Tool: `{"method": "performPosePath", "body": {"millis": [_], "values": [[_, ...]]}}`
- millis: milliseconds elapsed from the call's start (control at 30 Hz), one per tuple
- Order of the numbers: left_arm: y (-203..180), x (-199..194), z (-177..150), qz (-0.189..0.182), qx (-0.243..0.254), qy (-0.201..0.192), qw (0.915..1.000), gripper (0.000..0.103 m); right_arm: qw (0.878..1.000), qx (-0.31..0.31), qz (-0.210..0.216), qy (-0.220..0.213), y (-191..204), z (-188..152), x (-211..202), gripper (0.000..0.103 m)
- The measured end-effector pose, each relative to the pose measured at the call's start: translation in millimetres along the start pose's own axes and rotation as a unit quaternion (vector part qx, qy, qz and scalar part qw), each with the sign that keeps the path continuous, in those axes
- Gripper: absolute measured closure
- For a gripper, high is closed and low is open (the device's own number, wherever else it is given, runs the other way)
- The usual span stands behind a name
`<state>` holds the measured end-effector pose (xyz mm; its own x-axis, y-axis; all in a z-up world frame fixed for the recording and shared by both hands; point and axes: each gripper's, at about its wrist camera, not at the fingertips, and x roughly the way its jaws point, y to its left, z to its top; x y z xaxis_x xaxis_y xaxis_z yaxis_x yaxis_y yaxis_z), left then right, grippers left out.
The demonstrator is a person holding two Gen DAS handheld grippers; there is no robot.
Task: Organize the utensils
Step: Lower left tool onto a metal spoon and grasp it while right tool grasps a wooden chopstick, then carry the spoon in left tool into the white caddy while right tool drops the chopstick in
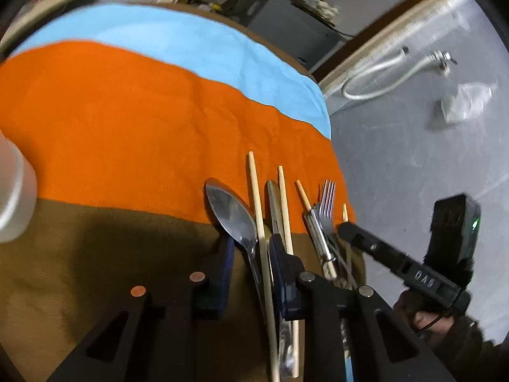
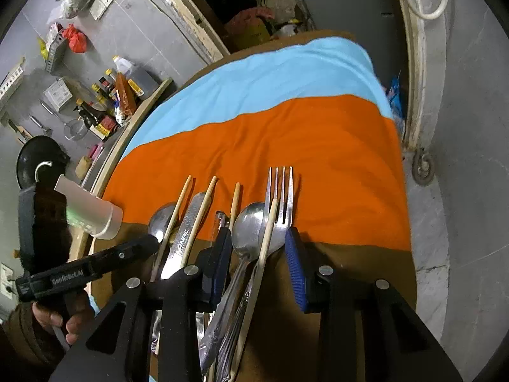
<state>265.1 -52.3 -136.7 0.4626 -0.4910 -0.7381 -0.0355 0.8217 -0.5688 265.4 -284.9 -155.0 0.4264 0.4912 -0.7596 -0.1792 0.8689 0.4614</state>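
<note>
Straddling utensils without pinching, left tool (image 1: 251, 248) flanks a spoon (image 1: 233, 213), right tool (image 2: 259, 248) a fork (image 2: 281, 197).

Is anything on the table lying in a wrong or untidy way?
Yes. The utensils are mixed in one loose row, not sorted. One chopstick lies across the fork and a spoon, and two more chopsticks cross the knife. On the left, the white cup lies on its side.
</note>
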Motion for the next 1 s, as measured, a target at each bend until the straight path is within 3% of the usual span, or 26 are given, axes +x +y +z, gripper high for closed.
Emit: {"method": "performPosePath", "body": {"millis": [200,400,500,700,1000], "values": [[16,8,6,-0.015,-0.053,0.008,0.9984,0.091,0.999,0.018,0.018,0.023,-5,4,12,0.096],[12,6,2,-0.013,-0.064,-0.004,0.9978,0.1,0.999,0.022,0.022,0.015,-6,2,3,0.098],[5,-6,-4,-0.003,-0.048,-0.016,0.9987,0.1,0.999,0.024,0.026,0.004,-6,-3,-9,0.099],[-12,-53,-18,0.007,0.0,-0.085,0.9963,0.1,0.998,0.029,0.031,-0.042,6,-19,-48,0.099],[-33,-131,-27,0.042,0.079,-0.177,0.98,0.1,0.989,0.022,0.037,-0.14,64,-40,-111,0.099]]}}
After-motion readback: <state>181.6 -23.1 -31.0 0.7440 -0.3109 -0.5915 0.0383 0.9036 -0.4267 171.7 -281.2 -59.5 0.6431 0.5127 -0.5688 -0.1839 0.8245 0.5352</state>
